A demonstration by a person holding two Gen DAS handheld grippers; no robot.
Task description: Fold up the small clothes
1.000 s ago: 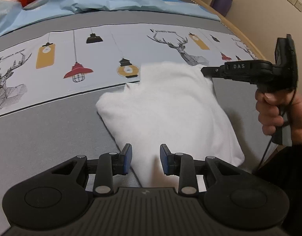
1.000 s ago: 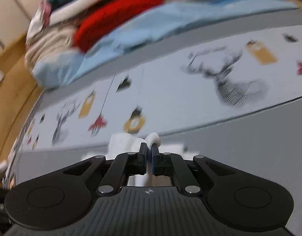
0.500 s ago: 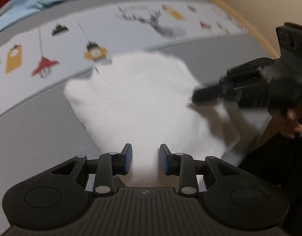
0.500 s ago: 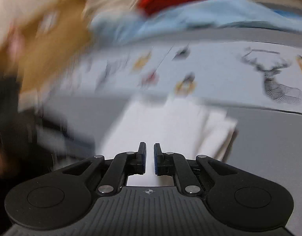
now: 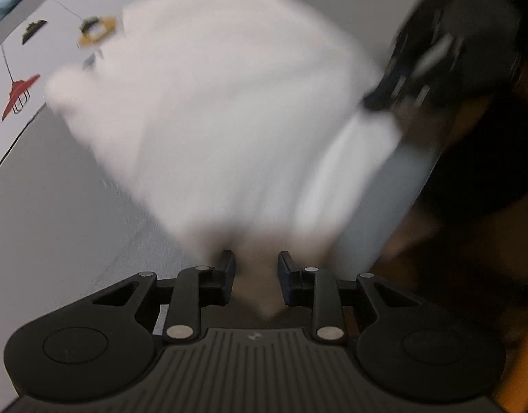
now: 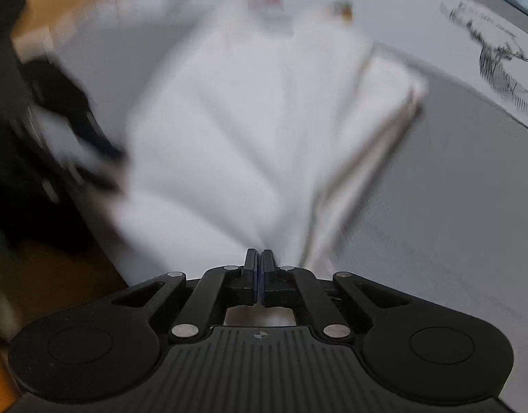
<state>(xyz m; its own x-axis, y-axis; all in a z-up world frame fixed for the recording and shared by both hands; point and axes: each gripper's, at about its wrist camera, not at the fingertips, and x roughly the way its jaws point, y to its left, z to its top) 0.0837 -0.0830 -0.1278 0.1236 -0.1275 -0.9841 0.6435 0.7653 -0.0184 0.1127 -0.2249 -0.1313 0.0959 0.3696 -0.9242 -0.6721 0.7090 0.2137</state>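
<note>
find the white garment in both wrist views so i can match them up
Left wrist view: the white garment fills the centre, blurred, reaching down between the left gripper fingers.
Right wrist view: the white garment spreads across the centre and upper left, its near edge at the shut right gripper.
Shared landmark: the grey bedspread with its printed band of lanterns and deer beyond the garment.

I can't read any words from here. There's a line of lettering above the deer drawing [image 6: 501, 65] on the bedsheet [image 6: 436, 206], far right in my right wrist view, but it's blurred beyond reading.
</note>
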